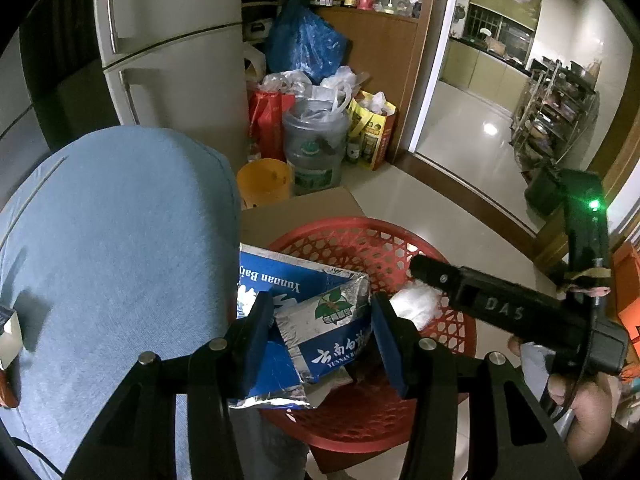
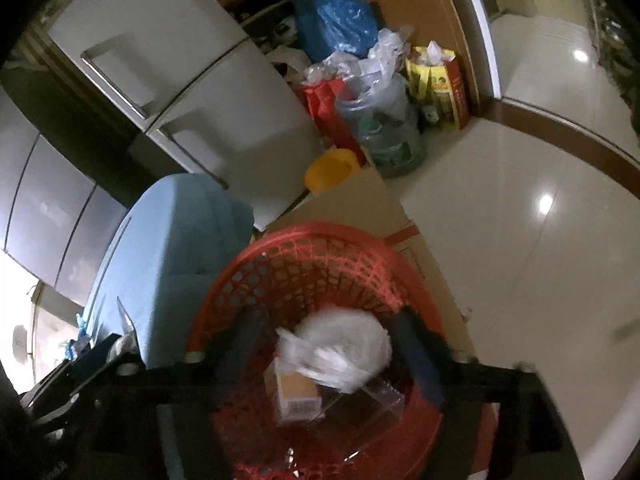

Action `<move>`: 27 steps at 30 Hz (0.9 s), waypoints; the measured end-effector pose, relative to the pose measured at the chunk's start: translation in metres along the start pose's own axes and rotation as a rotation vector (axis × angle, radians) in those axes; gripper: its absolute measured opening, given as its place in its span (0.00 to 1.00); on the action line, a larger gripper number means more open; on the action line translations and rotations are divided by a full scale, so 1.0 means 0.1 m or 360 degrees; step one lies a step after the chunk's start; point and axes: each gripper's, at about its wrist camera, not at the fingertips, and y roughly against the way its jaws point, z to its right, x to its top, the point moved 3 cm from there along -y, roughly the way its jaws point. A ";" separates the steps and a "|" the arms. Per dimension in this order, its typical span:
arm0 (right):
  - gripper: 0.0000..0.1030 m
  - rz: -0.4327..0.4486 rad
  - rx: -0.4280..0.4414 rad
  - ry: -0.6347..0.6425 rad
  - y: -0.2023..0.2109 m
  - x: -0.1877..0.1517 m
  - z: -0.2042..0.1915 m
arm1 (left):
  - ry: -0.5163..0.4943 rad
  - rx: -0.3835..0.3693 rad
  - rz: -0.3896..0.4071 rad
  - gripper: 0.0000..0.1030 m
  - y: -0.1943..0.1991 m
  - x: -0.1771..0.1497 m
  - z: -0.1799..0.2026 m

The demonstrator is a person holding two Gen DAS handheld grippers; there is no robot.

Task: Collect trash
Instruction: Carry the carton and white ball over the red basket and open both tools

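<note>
Floor: pale glossy tiles (image 2: 520, 240) lie bare to the right of the red basket (image 1: 360, 240), running on through a doorway into a further room.
Left edge: blue cushioned seat (image 1: 112, 240) stands just beside the basket's left rim; a white fridge (image 1: 180, 60) rises behind it.
Behind basket: flat cardboard (image 1: 304, 208) lies under the far rim; beyond it stand one yellow bucket (image 1: 264, 184), one clear water jug (image 1: 316, 148) and several stuffed bags.
Left hand-held gripper (image 1: 320, 328): jaws part-way closed, its two blue pads on either side of a blue-and-silver foil packet (image 1: 328, 332); the left pad touches the foil, while contact at the right pad is hard to judge. The packet hangs over the basket's near left part.
Right hand-held gripper (image 2: 332, 352): blurred, jaws standing apart over the basket, pads clear of the white plastic bag (image 2: 340, 348) between them; whether the bag has landed I cannot tell.
Basket contents: one white bag, one small cardboard box (image 2: 296, 396), one piece of clear plastic packaging (image 2: 376, 400).
Count: two hand-held grippers, one basket.
</note>
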 end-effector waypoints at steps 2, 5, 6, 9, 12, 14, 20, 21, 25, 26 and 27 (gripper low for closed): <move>0.77 0.0029 -0.0009 -0.0018 0.04 0.00 0.02 | 0.0004 -0.0006 -0.0012 0.50 -0.03 0.00 0.00; 0.77 0.0071 -0.0036 -0.0044 0.11 0.02 0.08 | 0.0001 -0.0019 -0.0024 0.50 -0.07 0.00 0.01; 0.77 0.0079 -0.0043 -0.0058 0.13 0.03 0.11 | 0.0004 -0.0029 -0.0031 0.50 -0.09 0.00 0.01; 0.77 0.0103 -0.0056 -0.0097 0.19 0.05 0.17 | 0.0037 -0.0048 -0.0071 0.53 -0.14 0.01 0.00; 0.77 0.0114 -0.0059 -0.0105 0.23 0.06 0.16 | 0.0040 -0.0016 -0.0067 0.78 -0.13 0.03 -0.02; 0.77 0.0114 -0.0056 -0.0093 0.24 0.06 0.13 | 0.0037 -0.0005 -0.0028 0.81 -0.08 0.05 -0.02; 0.77 0.0113 -0.0028 -0.0042 0.30 0.02 -0.04 | 0.0074 0.0008 -0.0001 0.81 0.06 0.01 -0.13; 0.77 0.0110 -0.0026 -0.0030 0.31 0.01 -0.07 | 0.0085 0.0014 0.0004 0.81 0.09 0.00 -0.16; 0.77 0.0097 -0.0008 0.0009 0.33 -0.06 -0.20 | 0.0142 0.0050 0.0043 0.81 0.26 -0.07 -0.34; 0.77 0.0093 -0.0002 0.0023 0.33 -0.08 -0.25 | 0.0161 0.0061 0.0053 0.81 0.31 -0.09 -0.40; 0.77 0.0091 0.0005 0.0038 0.34 -0.10 -0.30 | 0.0187 0.0075 0.0067 0.81 0.38 -0.13 -0.48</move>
